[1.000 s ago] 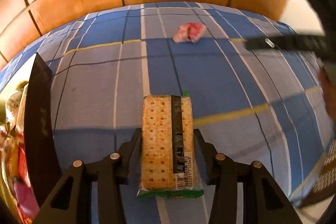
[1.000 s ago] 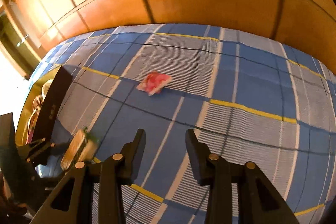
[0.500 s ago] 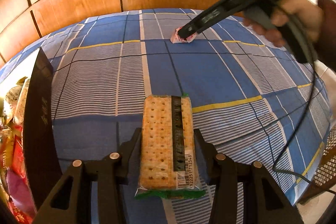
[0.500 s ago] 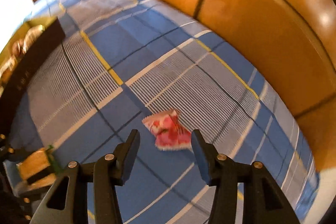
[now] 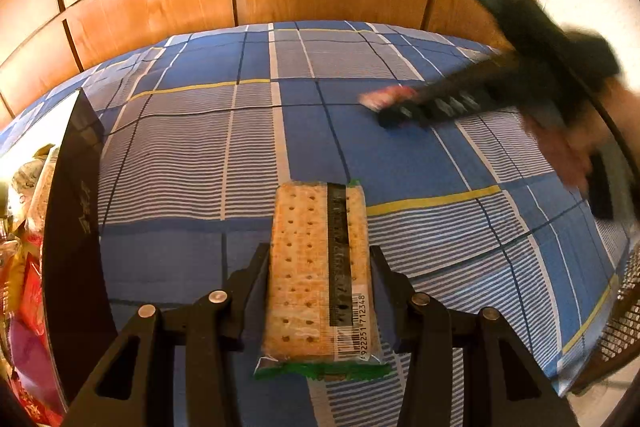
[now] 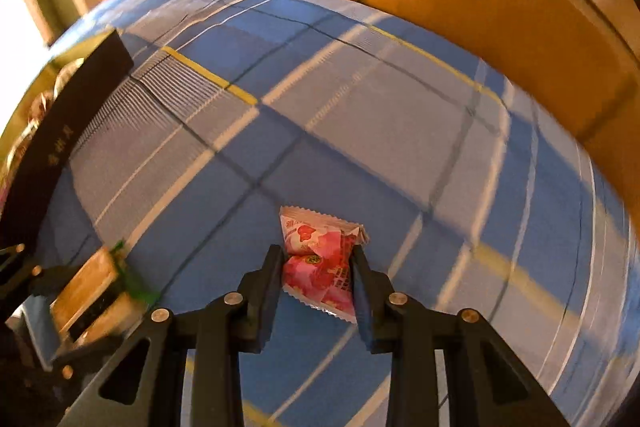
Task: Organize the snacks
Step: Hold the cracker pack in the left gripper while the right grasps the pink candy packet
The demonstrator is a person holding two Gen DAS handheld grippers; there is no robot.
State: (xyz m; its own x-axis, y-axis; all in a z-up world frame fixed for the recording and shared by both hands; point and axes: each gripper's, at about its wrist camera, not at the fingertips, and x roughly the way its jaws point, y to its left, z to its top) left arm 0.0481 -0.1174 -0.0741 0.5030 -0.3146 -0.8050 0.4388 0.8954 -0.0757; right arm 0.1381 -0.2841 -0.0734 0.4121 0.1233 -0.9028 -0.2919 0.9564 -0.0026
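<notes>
Left gripper (image 5: 320,259) fingers clamp the cracker pack (image 5: 318,267) sides, carry-ready near the black box (image 5: 76,211) at the bed's (image 5: 192,163) left edge; right gripper (image 6: 314,267) fingers, just closing, pinch the pink packet (image 6: 318,259) mid-bed for pickup.

A home bedroom is showing here: a blue plaid bedsheet (image 5: 224,163) is covering a bed, and glossy wooden wardrobe panels (image 5: 152,11) are standing behind it.
</notes>
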